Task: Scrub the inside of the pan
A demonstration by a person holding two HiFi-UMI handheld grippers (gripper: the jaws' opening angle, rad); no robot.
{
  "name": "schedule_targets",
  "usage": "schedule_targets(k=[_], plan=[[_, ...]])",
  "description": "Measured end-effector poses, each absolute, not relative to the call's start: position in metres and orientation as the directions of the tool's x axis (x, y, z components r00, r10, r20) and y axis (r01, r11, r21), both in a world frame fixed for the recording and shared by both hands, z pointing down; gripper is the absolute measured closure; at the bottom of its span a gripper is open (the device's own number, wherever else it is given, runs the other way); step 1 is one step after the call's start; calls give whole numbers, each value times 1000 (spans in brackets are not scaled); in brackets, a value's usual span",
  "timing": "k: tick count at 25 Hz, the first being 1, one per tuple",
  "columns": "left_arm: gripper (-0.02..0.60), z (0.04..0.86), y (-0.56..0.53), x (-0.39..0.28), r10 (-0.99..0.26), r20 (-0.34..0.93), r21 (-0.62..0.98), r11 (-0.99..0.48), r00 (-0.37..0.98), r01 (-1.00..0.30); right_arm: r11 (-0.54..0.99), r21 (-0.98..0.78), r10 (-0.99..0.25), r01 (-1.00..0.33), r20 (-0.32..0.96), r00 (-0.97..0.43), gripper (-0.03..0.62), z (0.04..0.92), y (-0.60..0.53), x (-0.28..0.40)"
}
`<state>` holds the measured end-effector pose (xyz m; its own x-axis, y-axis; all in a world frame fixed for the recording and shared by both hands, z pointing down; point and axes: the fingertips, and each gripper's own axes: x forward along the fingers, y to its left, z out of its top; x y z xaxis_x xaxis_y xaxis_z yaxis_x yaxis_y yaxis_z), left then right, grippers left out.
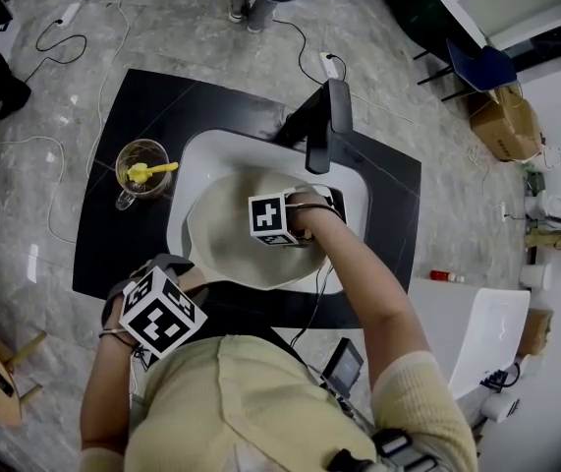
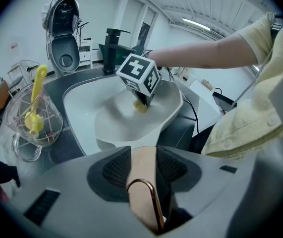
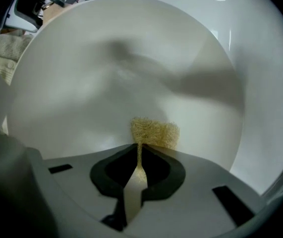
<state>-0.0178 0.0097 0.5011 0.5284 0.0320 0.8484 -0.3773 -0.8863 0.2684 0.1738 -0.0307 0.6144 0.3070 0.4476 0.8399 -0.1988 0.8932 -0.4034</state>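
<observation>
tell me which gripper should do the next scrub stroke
Right. The right gripper is shut on the scrub pad inside the pan; the left gripper is shut on the pan handle, likely steadying it.

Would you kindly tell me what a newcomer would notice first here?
The cream pan sits in the white sink at centre, the right gripper holding a yellow sponge inside it. The left gripper clamps the pan's handle; a glass jug stands left of the sink.

Jaws of left gripper (image 2: 143, 165) clamped on beige pan handle (image 2: 142, 180), copper loop at its end; cream pan (image 2: 114, 125) in white sink (image 2: 77, 95); right gripper (image 2: 141, 102) presses yellow sponge (image 2: 140, 107) onto pan floor; black faucet (image 2: 112, 46) behind; glass jug (image 2: 32, 130) at left on dark counter (image 2: 67, 150)
</observation>
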Motion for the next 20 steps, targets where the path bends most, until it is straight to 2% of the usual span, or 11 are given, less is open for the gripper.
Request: schedule_targets(k=[7,13,20], plan=[[413,502,10,-18,33,848,270,-885,529,-378,917,-349,396,-192,852,342,554,626,-42,170],[413,502,10,-18,32,848,269,-886,529,-378,918,-304,368,-254,891,266,554,631,-51,153],[413,502,9,-18,34,847,273,-884,530,-380,916,-310,363,-253,911,198,554,632,-51,131]])
